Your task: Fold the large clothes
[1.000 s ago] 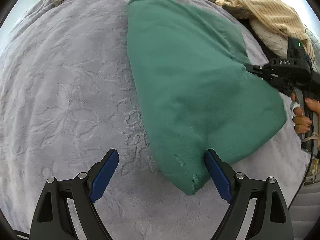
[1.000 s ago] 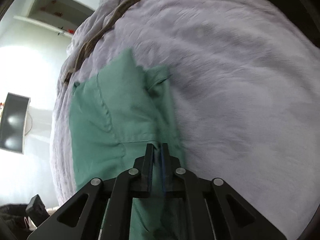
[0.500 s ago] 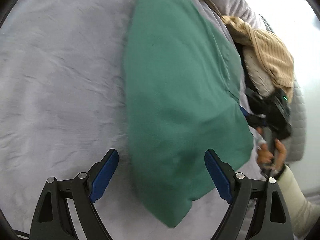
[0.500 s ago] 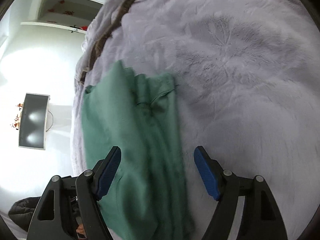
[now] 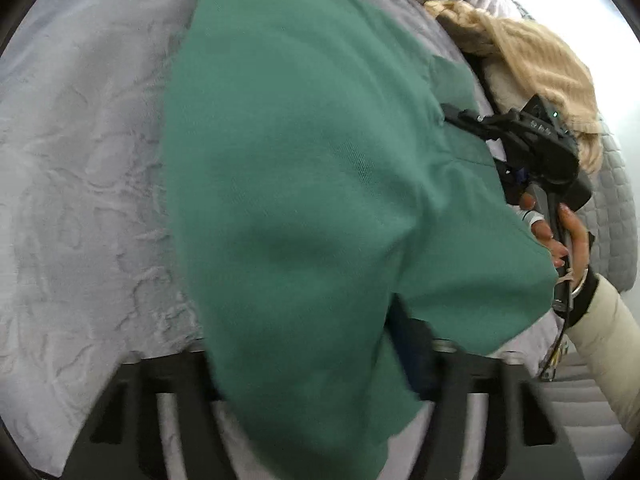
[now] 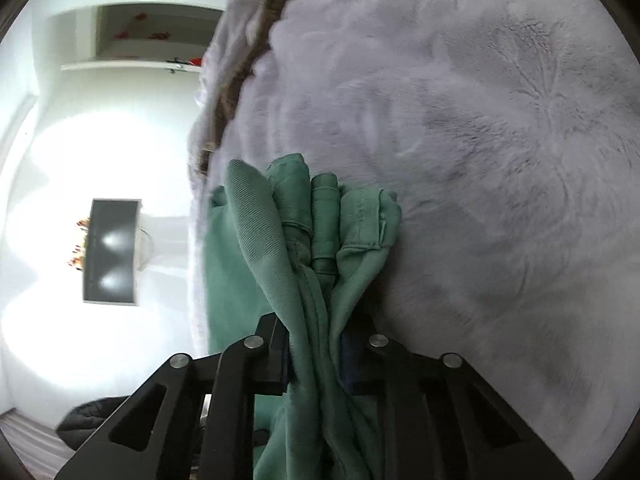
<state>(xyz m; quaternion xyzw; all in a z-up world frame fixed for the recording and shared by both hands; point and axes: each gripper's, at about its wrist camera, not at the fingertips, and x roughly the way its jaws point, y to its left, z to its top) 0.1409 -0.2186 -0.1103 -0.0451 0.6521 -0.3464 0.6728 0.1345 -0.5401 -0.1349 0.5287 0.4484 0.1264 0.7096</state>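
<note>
Green garment (image 5: 304, 184) spread lengthwise over the grey embossed bedspread (image 5: 80, 168) of the bed, folded to a long narrow panel, near end lifted off the cover. No tabletop here; the bed serves as the folding surface, probably for room enough to lay a large piece flat.

Right tool (image 6: 316, 356) clamped tight on a bunched stack of hems and folded edges of the garment, jaws nearly together with several layers pinched between them. Gathered that way most likely so all layers travel as one and the fold does not slip apart. Seen from the left wrist view, the same right tool (image 5: 452, 114) reaches onto the garment's far side edge, held by the right hand (image 5: 560, 232) in a cream sleeve.

Left tool (image 5: 320, 364) mostly buried under the draped near end of the cloth; only blurred black arms and a dark blue pad (image 5: 412, 356) beside the fabric show. Cannot tell whether shut on the cloth or merely under it. Blur suggests quick motion.

Likely step: carrying the near end and the side edge together for another fold across the length. Risk: soft knit sagging between the two holds and creasing unevenly.

Off to the side, a beige ribbed garment (image 5: 532, 60) heaped at the bed's edge, apart from the green one, presumably waiting. Wall-mounted screen (image 6: 110, 250) and shelf (image 6: 132, 65) visible beyond the bed.
</note>
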